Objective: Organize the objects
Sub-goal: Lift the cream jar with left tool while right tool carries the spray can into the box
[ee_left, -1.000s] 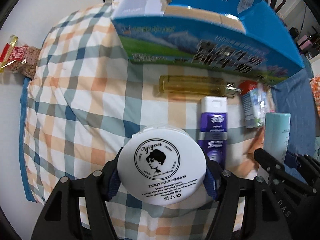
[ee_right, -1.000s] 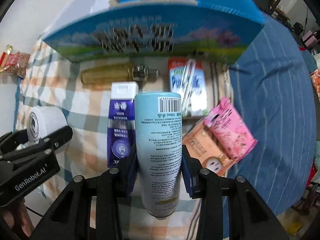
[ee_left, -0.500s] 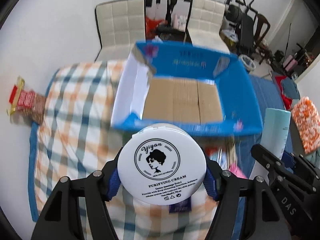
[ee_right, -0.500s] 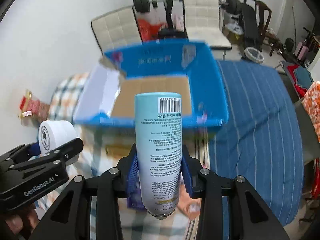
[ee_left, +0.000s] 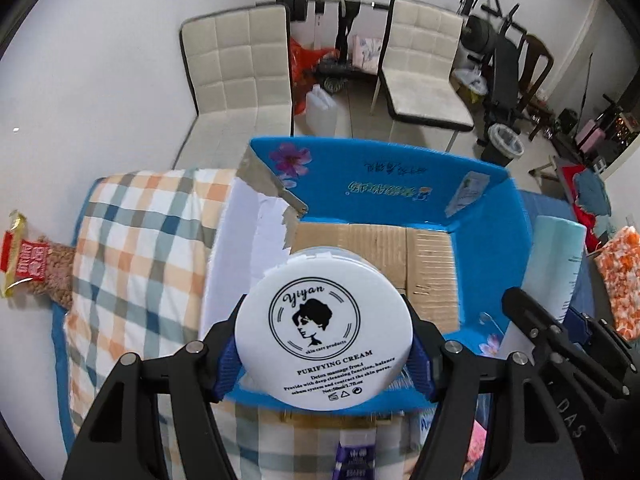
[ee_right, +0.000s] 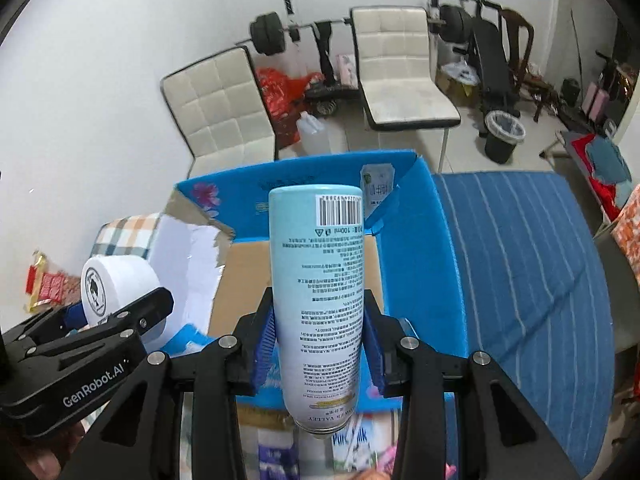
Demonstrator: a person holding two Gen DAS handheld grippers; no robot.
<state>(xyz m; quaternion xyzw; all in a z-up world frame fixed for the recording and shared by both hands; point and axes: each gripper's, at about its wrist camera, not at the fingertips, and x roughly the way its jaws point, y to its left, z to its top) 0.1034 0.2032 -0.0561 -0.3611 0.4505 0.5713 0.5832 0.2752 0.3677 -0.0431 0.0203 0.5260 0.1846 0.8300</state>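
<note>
- The left gripper (ee_left: 324,354) is closed on a round white cream jar (ee_left: 323,334), its blue pads (ee_left: 227,364) pressed against the jar's two sides. The lid faces the camera, printed with a woman's head in profile and the words "Purifying Cream".
- The right gripper (ee_right: 319,344) is clamped on a pale blue spray can (ee_right: 318,280), which points forward and up from between the fingers, barcode near the far end and small print facing the camera.
- The two grippers are side by side; in the right wrist view the left gripper and its jar sit at the lower left, and in the left wrist view the can shows at the right edge.
- Below the held items, at the bottom edge of both views, lie a purple tube (ee_left: 354,458) and other small packets, blurred and partly hidden.
- Just beyond is an open blue cardboard box (ee_left: 486,248) with a bare brown floor and one torn white inner wall. The jar and the can are both held in the air at the box's near side.
- The box stands on a checked orange, blue and white cloth (ee_left: 136,248); a blue striped cloth (ee_right: 520,264) lies to its right.
- A red-labelled bag of nuts (ee_left: 36,264) lies at the checked cloth's left edge.
- Farther back stand two cream padded chairs (ee_left: 240,76), a barbell (ee_right: 272,34) and exercise gear along a white wall.
</note>
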